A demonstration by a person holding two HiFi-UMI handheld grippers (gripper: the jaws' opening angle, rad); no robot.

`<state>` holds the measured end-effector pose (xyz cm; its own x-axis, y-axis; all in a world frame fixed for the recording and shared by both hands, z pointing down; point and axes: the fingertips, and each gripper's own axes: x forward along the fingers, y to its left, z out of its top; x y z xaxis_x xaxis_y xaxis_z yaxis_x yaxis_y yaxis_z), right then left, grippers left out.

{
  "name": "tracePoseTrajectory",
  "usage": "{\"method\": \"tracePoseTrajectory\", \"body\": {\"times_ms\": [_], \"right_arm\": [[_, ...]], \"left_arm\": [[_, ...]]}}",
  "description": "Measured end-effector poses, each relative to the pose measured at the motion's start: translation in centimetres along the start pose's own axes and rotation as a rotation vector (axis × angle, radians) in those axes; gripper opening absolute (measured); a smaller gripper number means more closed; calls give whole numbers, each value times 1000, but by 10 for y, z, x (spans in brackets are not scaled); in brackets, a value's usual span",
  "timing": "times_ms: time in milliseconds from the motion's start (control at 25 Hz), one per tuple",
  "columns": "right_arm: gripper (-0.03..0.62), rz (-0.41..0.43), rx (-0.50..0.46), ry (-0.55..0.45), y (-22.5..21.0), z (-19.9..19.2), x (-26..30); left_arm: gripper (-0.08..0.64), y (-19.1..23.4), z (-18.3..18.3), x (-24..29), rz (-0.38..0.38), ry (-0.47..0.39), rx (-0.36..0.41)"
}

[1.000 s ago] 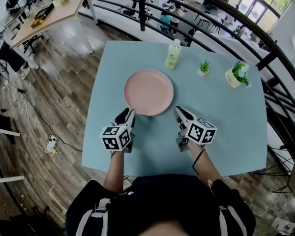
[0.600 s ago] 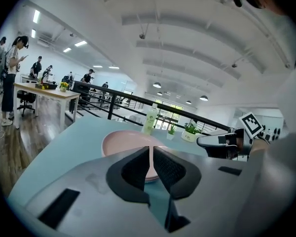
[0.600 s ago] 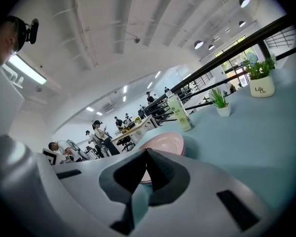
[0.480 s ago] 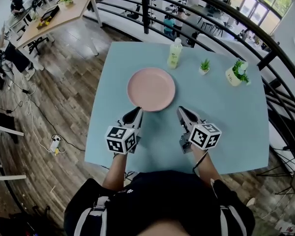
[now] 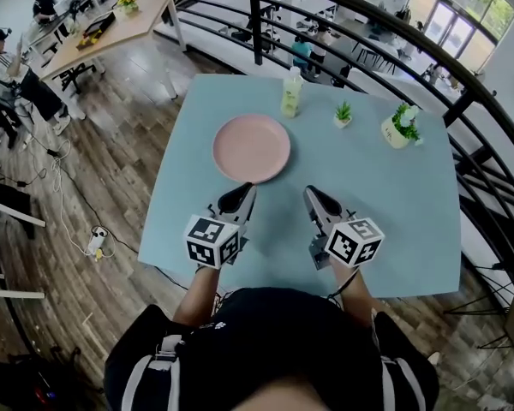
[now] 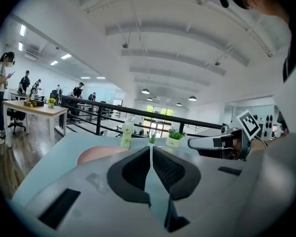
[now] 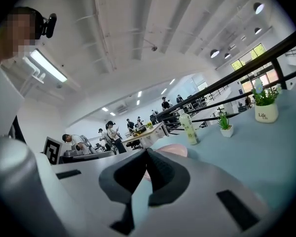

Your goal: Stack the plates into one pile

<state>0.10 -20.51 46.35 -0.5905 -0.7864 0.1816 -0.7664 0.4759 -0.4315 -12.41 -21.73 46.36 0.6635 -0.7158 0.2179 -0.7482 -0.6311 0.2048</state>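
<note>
Backed off round pink plate point(image 5: 251, 148), left hand-held gripper point(image 5: 250, 188), right hand-held gripper point(image 5: 308, 192), both closed

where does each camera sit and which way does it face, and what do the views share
Head view: on the person's head, looking steeply down at the light blue table and round pink plate; shows forearms, torso, left gripper and right gripper.
Left gripper view: on the left gripper, facing along its shut, empty jaws across the table; the right gripper shows at right.
Right gripper view: on the right gripper, along its shut, empty jaws; the left gripper shows at left.
Shared: all three show the plate.
</note>
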Motion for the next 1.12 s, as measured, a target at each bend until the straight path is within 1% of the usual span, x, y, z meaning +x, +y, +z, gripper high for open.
{"method": "tracePoseTrajectory", "body": {"times_ms": [160,360,560,720,1120], "right_arm": [[2,16,-15,-19,9,6,-17],[2,17,-28,-45,11,12,-27],[2,25,-37,-50,16,14,-32],[2,30,-25,-54,17,16,-34],[2,61,-22,-54,18,23,-21]], "left_arm": [[28,-23,4,-5,-21,6,24],[28,-34,6,-5,-19,10,56],[28,-38,8,-7,-16,7,58],[28,-40,9,-6,-15,6,57],[28,-29,17,-5,19,-6,61]]}}
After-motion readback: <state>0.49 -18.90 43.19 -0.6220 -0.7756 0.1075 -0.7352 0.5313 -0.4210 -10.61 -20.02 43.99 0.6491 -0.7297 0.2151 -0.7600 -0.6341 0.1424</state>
